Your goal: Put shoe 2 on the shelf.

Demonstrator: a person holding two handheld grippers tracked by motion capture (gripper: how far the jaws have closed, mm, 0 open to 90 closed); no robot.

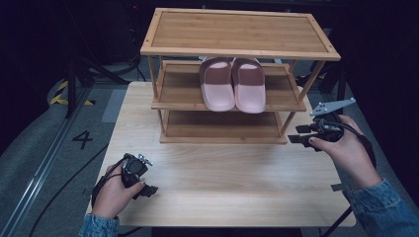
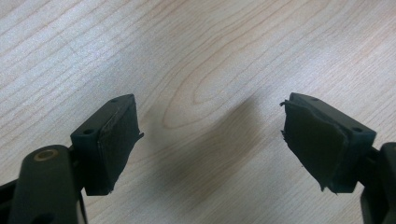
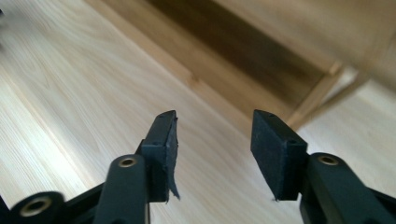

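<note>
High view: the pair of pink rubber slippers (image 1: 232, 84) sits side by side on the middle shelf of the three-tier bamboo shoe rack (image 1: 240, 49), at 12 o'clock on the pale wooden table (image 1: 222, 177). Left gripper (image 1: 148, 189) at 8 o'clock, right gripper (image 1: 300, 135) at 3 o'clock, beside the rack's corner.
Left gripper view: left gripper (image 2: 210, 144) jaws spread wide over bare table (image 2: 196, 56), nothing between.
Right gripper view: right gripper (image 3: 215, 140) jaws parted, empty; rack's bottom shelf (image 3: 243, 51) at 12 o'clock.

Sleeves: blue denim cuffs (image 1: 383, 205) behind both grippers.
Right gripper (image 1: 302, 136): black, grey three-cornered plate above jaws.
Left gripper (image 1: 148, 189): black, trailing cable.
</note>
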